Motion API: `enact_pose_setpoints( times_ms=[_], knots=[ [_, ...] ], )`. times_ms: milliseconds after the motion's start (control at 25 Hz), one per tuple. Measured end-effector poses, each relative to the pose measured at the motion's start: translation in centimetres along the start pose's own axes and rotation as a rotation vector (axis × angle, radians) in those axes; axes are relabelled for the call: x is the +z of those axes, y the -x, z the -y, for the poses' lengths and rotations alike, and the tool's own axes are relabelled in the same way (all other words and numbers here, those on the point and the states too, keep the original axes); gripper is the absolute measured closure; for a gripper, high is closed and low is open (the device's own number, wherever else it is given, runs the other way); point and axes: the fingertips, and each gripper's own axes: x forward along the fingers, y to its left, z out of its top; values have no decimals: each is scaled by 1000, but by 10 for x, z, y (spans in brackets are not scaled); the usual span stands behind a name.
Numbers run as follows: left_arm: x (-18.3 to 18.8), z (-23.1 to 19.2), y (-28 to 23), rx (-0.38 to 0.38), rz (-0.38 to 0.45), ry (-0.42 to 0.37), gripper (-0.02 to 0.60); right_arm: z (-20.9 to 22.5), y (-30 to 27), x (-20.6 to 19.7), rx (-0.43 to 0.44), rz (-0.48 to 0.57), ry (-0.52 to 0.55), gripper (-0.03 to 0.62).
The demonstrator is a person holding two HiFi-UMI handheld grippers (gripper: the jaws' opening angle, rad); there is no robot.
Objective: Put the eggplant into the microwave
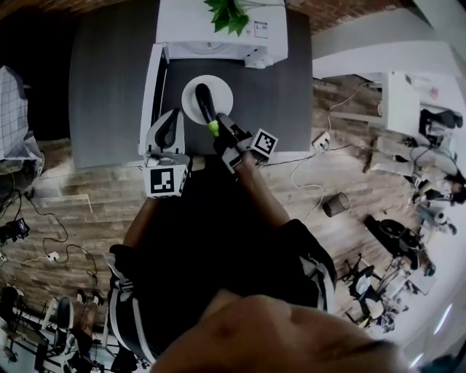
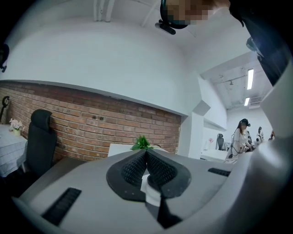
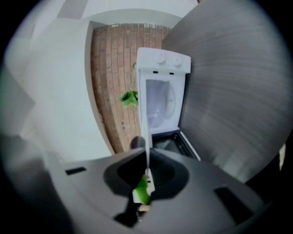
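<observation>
A dark grey table fills the far half of the head view, and a white microwave stands at its far edge with a green plant on top. At the left, the microwave's door is swung open and reaches toward the near side.

Just right of the door is the left gripper. Its jaws are pressed together and hold nothing.

Right of it is a round white plate with the dark eggplant lying on it. The eggplant's long axis runs near to far, with its rounded tip toward the microwave and its green stem at the near end.

Right again, the right gripper meets that near end. Its jaws are almost together. A thin white edge, most likely the plate's rim seen side on, runs between them, and the green stem sits in the same pinch. I cannot tell whether the pads also press on the stem.

From these jaws the eggplant lies straight ahead, and the open microwave lies beyond it on the same line. The right hand has the load, so it is probably the one to push it straight away into the opening. The left gripper is nearer the door.
</observation>
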Motion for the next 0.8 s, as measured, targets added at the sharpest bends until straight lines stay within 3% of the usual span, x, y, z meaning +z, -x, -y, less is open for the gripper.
enact_pose_setpoints(
  times_ms=[400,800],
  knots=[
    [10,4,-27,125,44,10,546,2,-26,39,-29,-103,39,553],
    [18,5,-41,185,79,-15,546,18,-49,70,-43,-143,62,553]
  ],
)
